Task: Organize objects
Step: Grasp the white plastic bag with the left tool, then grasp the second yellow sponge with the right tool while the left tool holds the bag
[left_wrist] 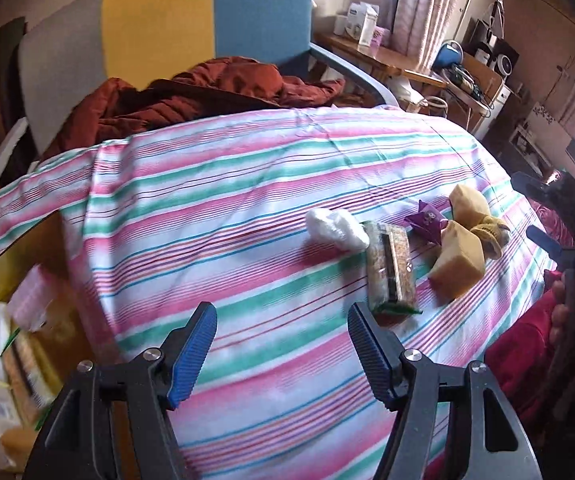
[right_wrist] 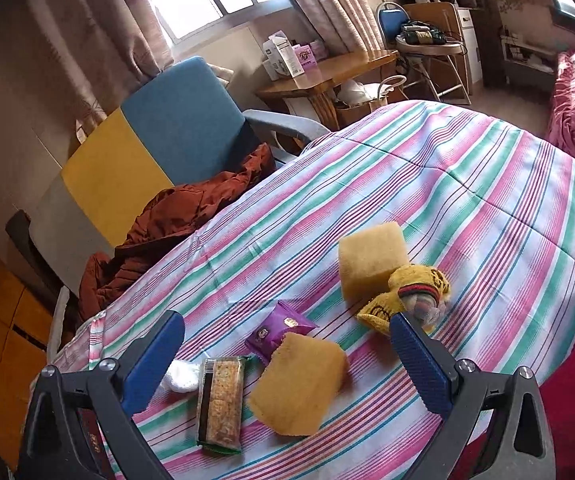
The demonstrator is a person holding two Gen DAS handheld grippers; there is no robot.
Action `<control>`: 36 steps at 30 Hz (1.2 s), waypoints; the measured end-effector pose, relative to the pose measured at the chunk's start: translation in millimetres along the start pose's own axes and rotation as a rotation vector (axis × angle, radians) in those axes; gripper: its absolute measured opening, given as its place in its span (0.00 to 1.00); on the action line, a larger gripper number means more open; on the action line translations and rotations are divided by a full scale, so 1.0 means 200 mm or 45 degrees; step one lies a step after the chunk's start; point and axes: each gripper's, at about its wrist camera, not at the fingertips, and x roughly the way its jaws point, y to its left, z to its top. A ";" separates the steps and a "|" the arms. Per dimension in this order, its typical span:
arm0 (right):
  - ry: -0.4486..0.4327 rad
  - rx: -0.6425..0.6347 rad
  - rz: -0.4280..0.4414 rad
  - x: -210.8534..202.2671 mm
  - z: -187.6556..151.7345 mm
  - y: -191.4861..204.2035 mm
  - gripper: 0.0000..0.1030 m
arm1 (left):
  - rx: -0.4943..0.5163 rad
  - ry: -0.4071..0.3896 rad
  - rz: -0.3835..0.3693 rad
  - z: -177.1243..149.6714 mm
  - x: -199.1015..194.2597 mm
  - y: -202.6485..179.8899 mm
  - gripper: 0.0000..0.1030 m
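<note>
Snacks and sponges lie grouped on the striped cloth (right_wrist: 467,184): a cracker pack (right_wrist: 220,404) beside a white wad (left_wrist: 336,229), a purple packet (right_wrist: 281,330), two yellow sponges (right_wrist: 299,386) (right_wrist: 369,266) and a knitted yellow piece (right_wrist: 409,298). Left gripper (left_wrist: 281,350) and right gripper (right_wrist: 287,364) hover above, jaws spread, empty

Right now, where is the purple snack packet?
The purple snack packet lies on the striped cloth, centre of the right wrist view, touching the near yellow sponge, just beyond the cracker pack.
</note>
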 end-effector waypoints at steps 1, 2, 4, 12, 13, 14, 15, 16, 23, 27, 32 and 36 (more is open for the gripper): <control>0.011 0.018 0.007 0.01 0.00 -0.01 1.00 | 0.001 0.006 -0.020 0.03 0.03 -0.02 0.67; 0.023 0.031 0.014 0.01 0.00 -0.02 1.00 | 0.003 0.013 -0.046 0.05 0.07 -0.04 0.67; 0.038 0.050 0.023 0.02 0.01 -0.04 1.00 | -0.013 0.034 -0.084 0.11 0.14 -0.06 0.67; 0.067 0.093 0.056 0.04 0.01 -0.07 1.00 | -0.074 0.025 -0.135 0.29 0.41 -0.11 0.66; 0.072 0.094 0.058 0.05 0.01 -0.07 1.00 | -0.072 0.034 -0.133 0.30 0.44 -0.12 0.66; 0.078 0.093 0.060 0.05 0.01 -0.07 1.00 | -0.078 0.049 -0.129 0.31 0.48 -0.12 0.66; 0.081 0.095 0.059 0.05 0.01 -0.07 1.00 | -0.088 0.071 -0.137 0.31 0.52 -0.12 0.65; 0.083 0.096 0.059 0.06 0.01 -0.07 1.00 | -0.094 0.097 -0.145 0.30 0.56 -0.13 0.64; 0.105 0.084 0.061 0.08 0.01 -0.07 1.00 | -0.140 0.120 -0.152 0.25 0.63 -0.05 0.33; 0.176 0.022 0.019 0.14 -0.01 -0.04 0.99 | -0.179 0.136 -0.176 0.23 0.61 0.03 0.27; 0.387 -0.088 -0.044 0.29 -0.10 0.01 0.93 | -0.159 0.114 -0.131 0.17 0.55 0.02 0.27; 0.487 -0.166 -0.099 0.38 -0.16 0.04 0.92 | -0.163 0.098 -0.101 0.10 0.50 0.03 0.27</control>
